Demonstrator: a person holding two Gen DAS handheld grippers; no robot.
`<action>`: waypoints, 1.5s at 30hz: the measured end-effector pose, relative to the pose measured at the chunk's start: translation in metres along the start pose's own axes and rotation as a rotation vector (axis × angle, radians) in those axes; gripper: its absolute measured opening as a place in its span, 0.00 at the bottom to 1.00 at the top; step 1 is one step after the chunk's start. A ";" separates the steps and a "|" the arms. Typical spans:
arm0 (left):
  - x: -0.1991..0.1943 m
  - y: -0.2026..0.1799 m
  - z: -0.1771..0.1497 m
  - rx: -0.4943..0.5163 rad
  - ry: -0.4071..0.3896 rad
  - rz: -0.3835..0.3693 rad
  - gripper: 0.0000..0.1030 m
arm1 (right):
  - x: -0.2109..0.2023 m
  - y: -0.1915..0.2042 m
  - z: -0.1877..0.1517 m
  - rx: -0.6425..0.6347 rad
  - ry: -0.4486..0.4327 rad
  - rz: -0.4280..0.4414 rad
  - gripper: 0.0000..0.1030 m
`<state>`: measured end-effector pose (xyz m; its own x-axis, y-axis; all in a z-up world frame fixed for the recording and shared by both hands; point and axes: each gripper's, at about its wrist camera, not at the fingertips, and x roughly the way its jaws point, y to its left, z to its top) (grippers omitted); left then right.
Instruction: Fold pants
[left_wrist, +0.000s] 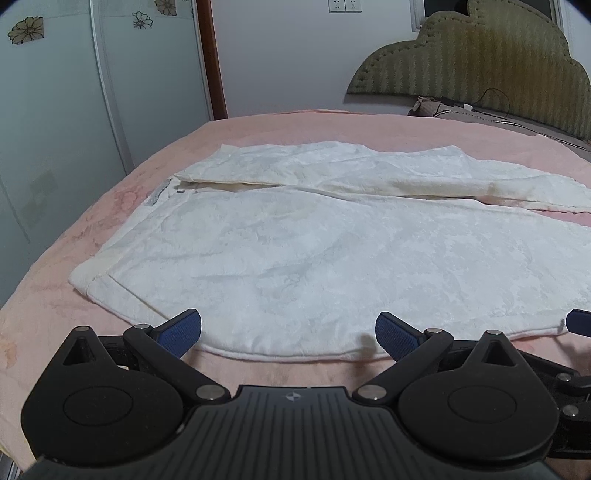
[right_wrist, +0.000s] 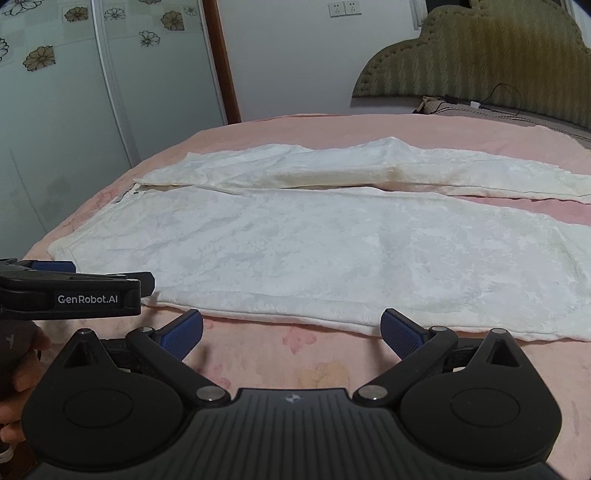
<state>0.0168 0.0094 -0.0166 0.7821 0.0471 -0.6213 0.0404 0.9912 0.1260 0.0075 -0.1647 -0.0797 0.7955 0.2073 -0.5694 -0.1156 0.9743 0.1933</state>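
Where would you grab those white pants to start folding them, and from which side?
Take the pants by the near leg's long edge, coming low from the near side of the bed. That hem lies flat just ahead of the open left gripper and right gripper, so the leg could probably fold onto the far one.

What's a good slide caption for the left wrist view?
Open left hand-held gripper poised at the near edge of white pants spread flat on a pink bedspread, before the first fold.

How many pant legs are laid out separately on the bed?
2. The near leg lies flat along the pants' front edge, just ahead of both open grippers. The far leg lies beyond it, toward the headboard. Their cuffs run out of frame at right.
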 end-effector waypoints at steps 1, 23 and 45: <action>0.002 0.001 0.002 -0.001 0.000 0.001 0.99 | 0.002 -0.001 0.002 0.001 0.002 0.005 1.00; 0.072 0.035 0.063 -0.086 -0.078 0.155 0.99 | 0.074 0.002 0.103 -0.315 -0.177 0.098 1.00; 0.124 0.047 0.046 -0.095 -0.027 0.147 1.00 | 0.369 -0.005 0.260 -0.231 0.164 0.235 0.71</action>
<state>0.1442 0.0564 -0.0525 0.7917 0.1902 -0.5806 -0.1333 0.9812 0.1398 0.4566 -0.1158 -0.0830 0.6271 0.4209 -0.6554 -0.4299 0.8887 0.1594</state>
